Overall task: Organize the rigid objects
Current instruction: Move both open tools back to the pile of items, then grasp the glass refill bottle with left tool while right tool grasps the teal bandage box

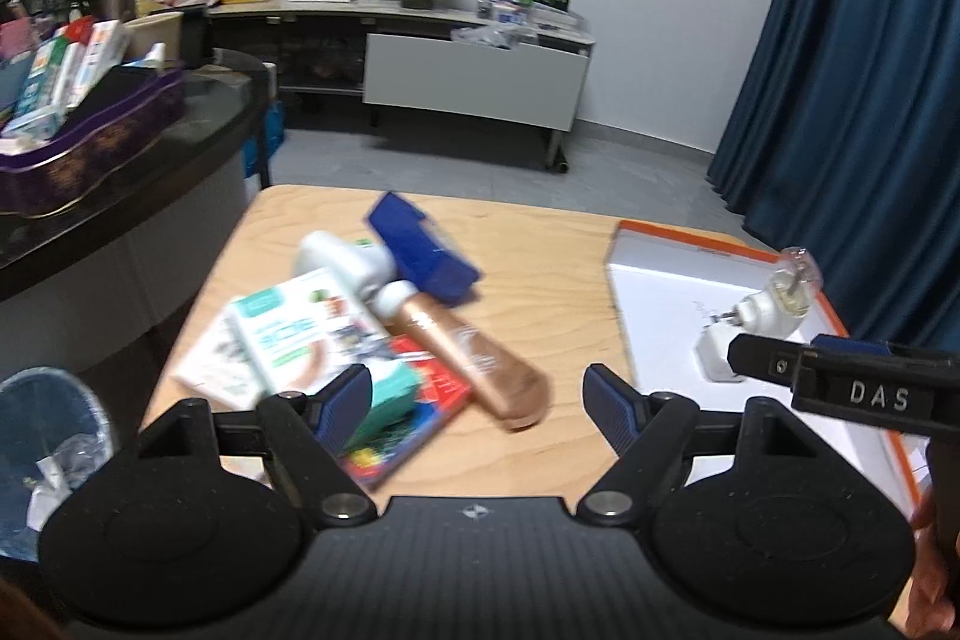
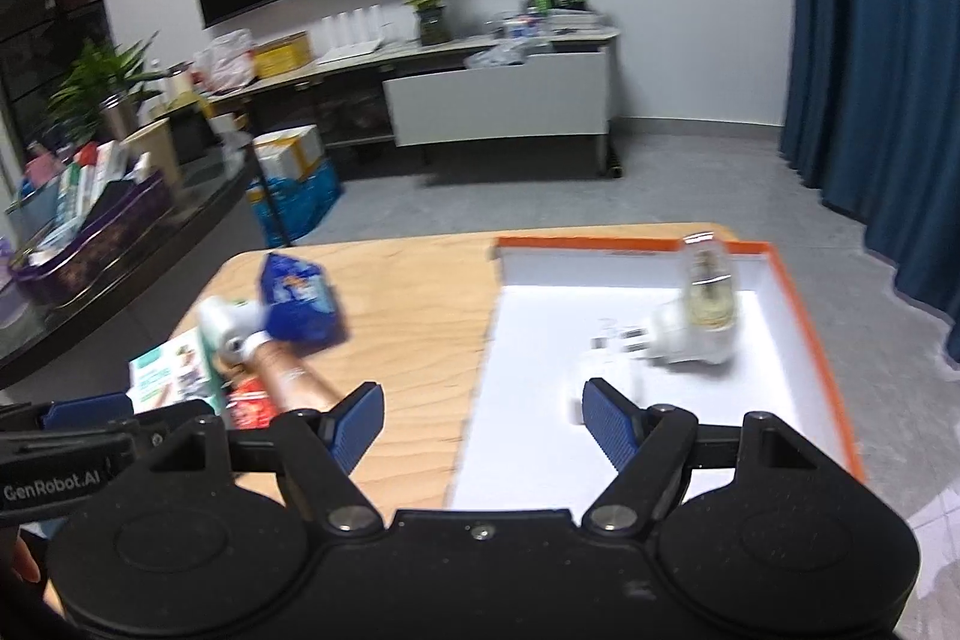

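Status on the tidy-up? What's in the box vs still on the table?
Done: only the white plug-in device lies in the orange-rimmed box. In hand: nothing; left gripper and right gripper are open and empty. Left: the blue pack, copper bottle, white bottle and cartons are piled on the table.

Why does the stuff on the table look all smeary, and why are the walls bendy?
Left wrist view: the pile of boxes and the bottle are smeared by motion blur, while the left gripper stays sharp. Right wrist view: the plug-in thing in the orange-edged box is blurred too. In both views the fisheye lens curves the walls and curtain.
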